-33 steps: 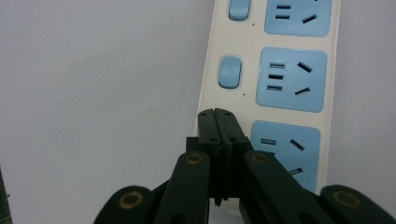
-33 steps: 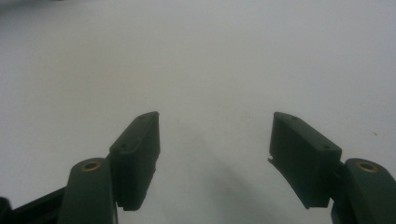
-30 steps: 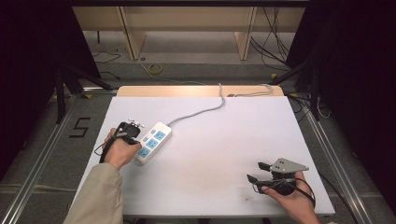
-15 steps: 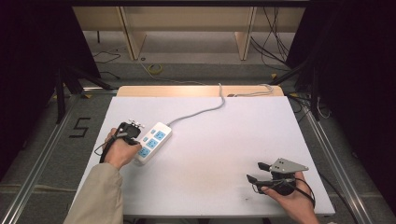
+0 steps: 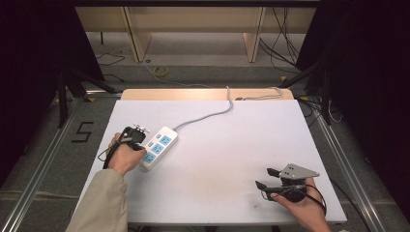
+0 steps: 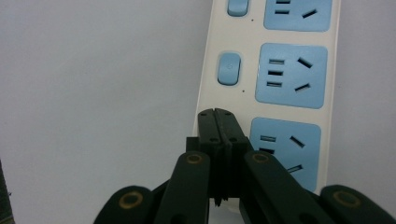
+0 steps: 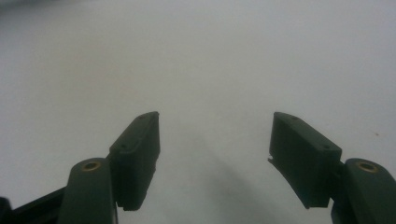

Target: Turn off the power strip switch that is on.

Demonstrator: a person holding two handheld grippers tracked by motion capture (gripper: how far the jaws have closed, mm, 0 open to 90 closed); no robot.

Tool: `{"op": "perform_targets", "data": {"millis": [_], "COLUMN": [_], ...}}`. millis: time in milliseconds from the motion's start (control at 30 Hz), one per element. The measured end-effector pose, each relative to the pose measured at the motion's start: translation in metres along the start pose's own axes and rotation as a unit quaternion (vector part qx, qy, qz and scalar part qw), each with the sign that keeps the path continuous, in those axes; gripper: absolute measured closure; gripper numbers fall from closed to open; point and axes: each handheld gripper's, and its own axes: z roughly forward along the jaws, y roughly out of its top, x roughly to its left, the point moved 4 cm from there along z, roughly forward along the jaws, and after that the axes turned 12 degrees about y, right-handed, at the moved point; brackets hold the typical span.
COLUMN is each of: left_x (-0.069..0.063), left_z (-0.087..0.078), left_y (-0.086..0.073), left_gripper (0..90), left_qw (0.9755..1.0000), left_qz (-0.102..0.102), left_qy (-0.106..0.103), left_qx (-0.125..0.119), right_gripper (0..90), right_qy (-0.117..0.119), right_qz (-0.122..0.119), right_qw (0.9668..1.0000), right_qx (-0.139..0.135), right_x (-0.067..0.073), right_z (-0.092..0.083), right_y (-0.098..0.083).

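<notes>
left gripper (image 6: 218, 116): jaws pressed together, tips over power strip (image 6: 268, 88) edge
right gripper (image 7: 215, 140): jaws spread wide, bare table (image 7: 201, 60) between

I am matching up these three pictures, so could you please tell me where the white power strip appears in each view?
High view: the power strip lies left of centre, beside the left gripper.
Left gripper view: it runs up the right half, the shut jaws at its near end.
Right gripper view: bare table between open jaws.
Shared landmark: the white table.

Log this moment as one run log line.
left claw: shut, tips at power strip switch edge | right claw: open, holds nothing, above table
</notes>
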Motion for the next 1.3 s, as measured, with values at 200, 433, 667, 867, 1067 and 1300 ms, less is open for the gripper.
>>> {"op": "perform_targets", "data": {"millis": [200,433,667,867,1067,1300], "left_x": [0.0,-0.0003,-0.0004,-0.0002,0.0001,-0.0003], "left_z": [-0.0001,-0.0001,-0.0002,-0.0002,-0.0002,-0.0001], "left_y": [0.0,0.0001,0.0001,0.0001,0.0001,0.0004], "left_gripper": [89.8,89.8,89.8,89.8,89.8,89.8], "left_qw": [1.0,1.0,1.0,1.0,1.0,1.0], "left_qz": [0.001,0.002,0.004,0.005,0.004,0.005], "left_qy": [0.0,0.0,0.001,0.0,-0.001,0.001], "left_qx": [-0.001,-0.001,-0.002,-0.002,-0.003,-0.004], "right_gripper": [34.4,34.4,34.4,34.5,34.4,34.4], "right_qy": [-0.001,-0.001,-0.001,-0.001,-0.001,-0.001], "right_qz": [0.001,0.001,0.0,0.0,0.0,0.0], "right_qw": [1.0,1.0,1.0,1.0,1.0,1.0], "right_qx": [-0.001,-0.001,-0.002,-0.002,-0.002,-0.002], "right_x": [-0.0002,-0.0003,-0.0005,-0.0007,-0.0008,-0.0007], "right_z": [-0.0001,0.0002,0.0002,0.0003,0.0001,0.0], "right_y": [0.0002,0.0001,0.0002,0.0002,0.0002,0.0002]}}
